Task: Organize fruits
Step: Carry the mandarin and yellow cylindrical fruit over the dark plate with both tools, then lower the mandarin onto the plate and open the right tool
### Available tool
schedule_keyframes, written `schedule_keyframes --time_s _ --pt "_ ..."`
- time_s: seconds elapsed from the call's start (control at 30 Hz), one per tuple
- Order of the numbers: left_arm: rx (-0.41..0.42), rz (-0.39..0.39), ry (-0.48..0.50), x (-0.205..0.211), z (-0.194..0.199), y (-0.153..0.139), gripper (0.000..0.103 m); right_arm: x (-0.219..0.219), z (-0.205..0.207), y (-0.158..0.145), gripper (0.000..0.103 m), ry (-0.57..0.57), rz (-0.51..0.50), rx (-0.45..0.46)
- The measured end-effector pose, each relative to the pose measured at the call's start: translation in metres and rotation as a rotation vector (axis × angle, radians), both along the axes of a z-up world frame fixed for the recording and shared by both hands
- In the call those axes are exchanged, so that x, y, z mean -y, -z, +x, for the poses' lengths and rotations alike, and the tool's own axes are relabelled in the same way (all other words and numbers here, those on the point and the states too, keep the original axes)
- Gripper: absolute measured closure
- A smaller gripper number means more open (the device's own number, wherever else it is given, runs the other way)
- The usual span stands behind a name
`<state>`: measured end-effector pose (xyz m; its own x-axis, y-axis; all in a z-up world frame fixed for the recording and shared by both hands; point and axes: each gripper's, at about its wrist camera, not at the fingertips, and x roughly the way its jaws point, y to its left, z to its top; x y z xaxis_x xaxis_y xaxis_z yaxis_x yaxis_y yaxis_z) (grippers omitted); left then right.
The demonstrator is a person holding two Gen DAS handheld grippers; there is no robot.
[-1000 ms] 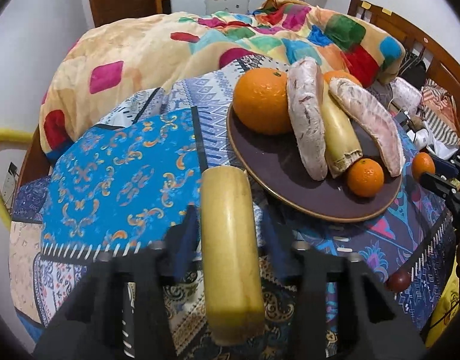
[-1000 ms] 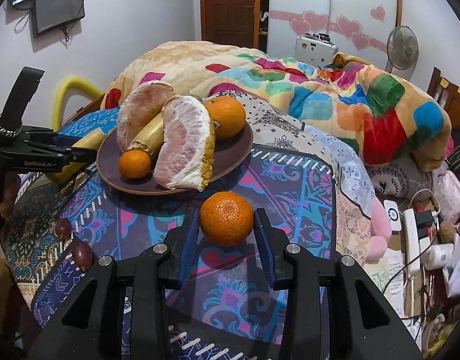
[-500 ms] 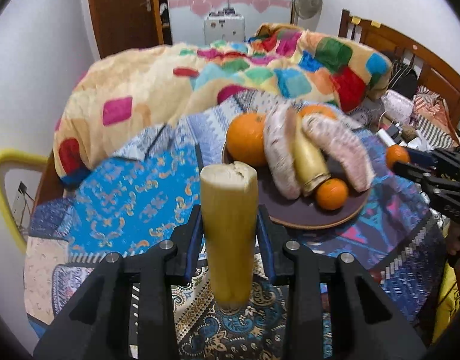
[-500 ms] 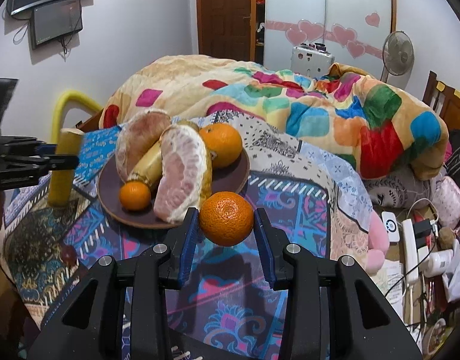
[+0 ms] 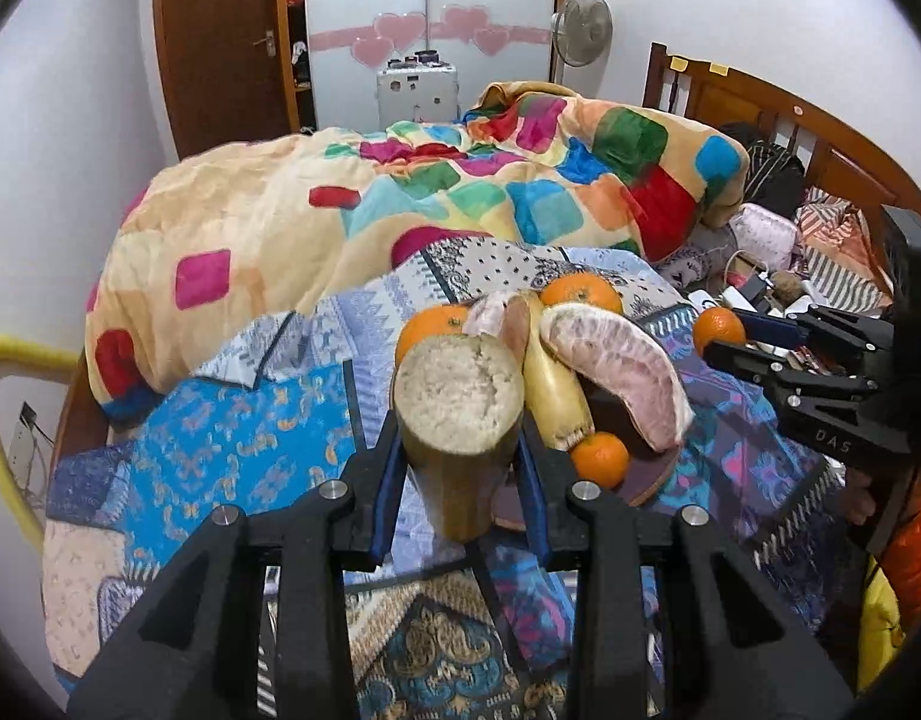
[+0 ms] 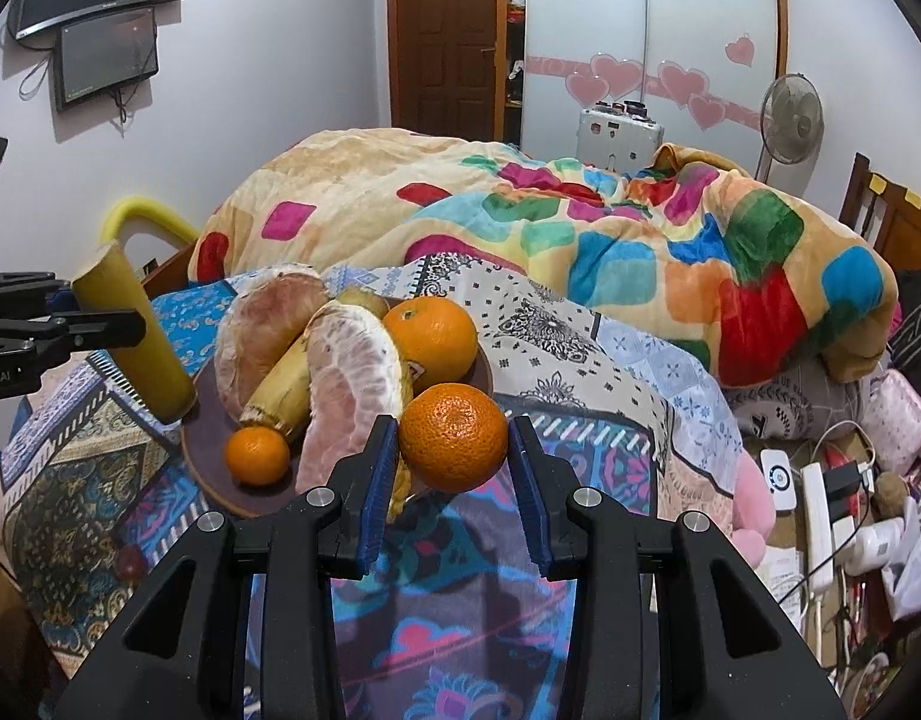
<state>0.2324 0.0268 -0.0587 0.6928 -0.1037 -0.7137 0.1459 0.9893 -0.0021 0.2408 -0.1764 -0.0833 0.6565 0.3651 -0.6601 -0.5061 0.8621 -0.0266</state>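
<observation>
The left hand-held gripper (image 5: pixel 460 468) is clamped on a thick yellow stalk piece (image 5: pixel 458 420), cut end up and pale and fibrous, its blue pads pressing both sides. The piece is lifted clear of the patterned cloth (image 5: pixel 220 438) that covers the bed. Directly behind it, at about 1 o'clock in the left wrist view, sits the dark brown plate (image 5: pixel 652 474), so the stalk hides the plate's near left part.

The right hand-held gripper (image 6: pixel 451 450) is closed on a mandarin (image 6: pixel 454 438), held in the air just beside the plate's right rim; in the right wrist view the plate (image 6: pixel 196 450) lies at 10 o'clock from that fruit. The mandarin covers part of the plate's right edge.

On the plate lie two peeled pomelo pieces (image 6: pixel 352 384), a second yellow stalk (image 6: pixel 280 396) wedged between them, a large orange (image 6: pixel 430 336) at the far side and a small mandarin (image 6: pixel 257 455) at the near rim. These crowd most of the plate, with bare brown showing mainly at the near left edge.

Around them: a bright patchwork blanket (image 6: pixel 640 240) heaped at 12 o'clock, a fan (image 6: pixel 790 120) and a white case (image 6: pixel 619 132) by the heart-decorated wardrobe, a wooden headboard (image 5: pixel 778 114) at 2 o'clock in the left view, and a white power strip with cables (image 6: pixel 820 504) at 3 o'clock in the right view. A small dark red fruit (image 6: pixel 127 561) rests on the cloth at 8 o'clock.
</observation>
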Motion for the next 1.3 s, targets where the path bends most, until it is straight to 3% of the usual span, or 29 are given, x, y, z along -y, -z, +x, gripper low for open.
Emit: schedule_keyframes --time_s 0.67,0.8,1.07,1.23,1.3 --pt "0.023 -0.001 -0.003 0.011 0.036 0.014 0.068 -0.019 0.034 0.009 0.068 0.016 -0.006 -0.045" --pt "-0.012 -0.012 0.006 0.01 0.038 0.022 0.057 -0.018 0.034 0.01 0.068 0.01 -0.003 -0.052" --pt "-0.055 -0.007 0.006 0.009 0.039 0.04 0.054 -0.023 0.03 0.022 0.067 -0.036 -0.03 -0.101" --pt "-0.061 -0.008 0.001 0.007 0.039 0.042 0.049 -0.03 0.022 0.026 0.064 -0.054 -0.075 -0.077" --pt "-0.057 -0.004 -0.005 0.006 0.039 0.041 0.041 -0.03 0.019 0.024 0.063 -0.054 -0.082 -0.065"
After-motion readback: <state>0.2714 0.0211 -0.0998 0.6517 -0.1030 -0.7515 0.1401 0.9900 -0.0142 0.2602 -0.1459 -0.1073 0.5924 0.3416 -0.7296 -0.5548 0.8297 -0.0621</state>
